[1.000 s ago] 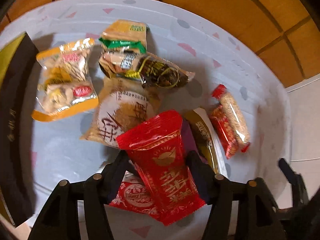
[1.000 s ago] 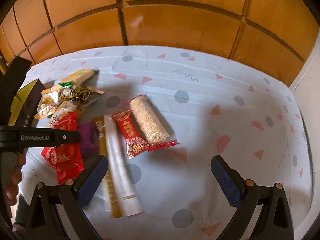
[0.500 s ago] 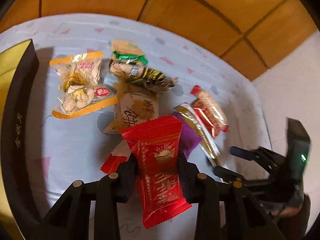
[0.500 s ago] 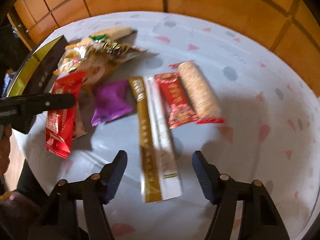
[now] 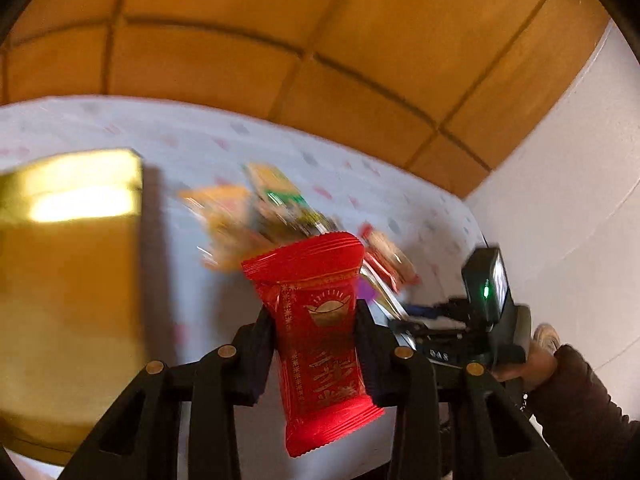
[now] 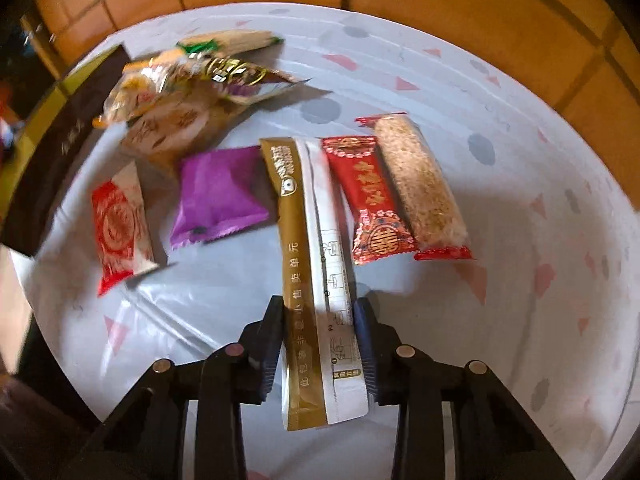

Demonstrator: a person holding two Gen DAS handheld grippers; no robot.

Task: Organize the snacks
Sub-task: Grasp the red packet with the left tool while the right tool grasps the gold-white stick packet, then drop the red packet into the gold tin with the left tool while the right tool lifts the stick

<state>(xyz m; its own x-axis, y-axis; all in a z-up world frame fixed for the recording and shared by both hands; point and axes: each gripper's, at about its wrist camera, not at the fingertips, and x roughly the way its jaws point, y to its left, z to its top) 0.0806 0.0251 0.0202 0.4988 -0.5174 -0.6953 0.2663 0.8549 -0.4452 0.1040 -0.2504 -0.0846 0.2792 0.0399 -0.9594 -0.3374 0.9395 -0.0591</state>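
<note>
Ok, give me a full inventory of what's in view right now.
held red packet: 1, red-gold, in left claw
long sachet: 1, gold-white, on tablecloth, in right claw
flat red packet: 1, red-gold, right of sachet
grain bar: 1, tan, beside flat red packet
purple packet: 1, purple, left of sachet
red-and-white packet: 1, red-white, farther left
piled packets: several, tan-yellow-green, far left
box: 1, dark, gold inside, left edge
tablecloth: 1, white patterned, underneath
left claw: 1, black, shut
right claw: 1, black, shut
</note>
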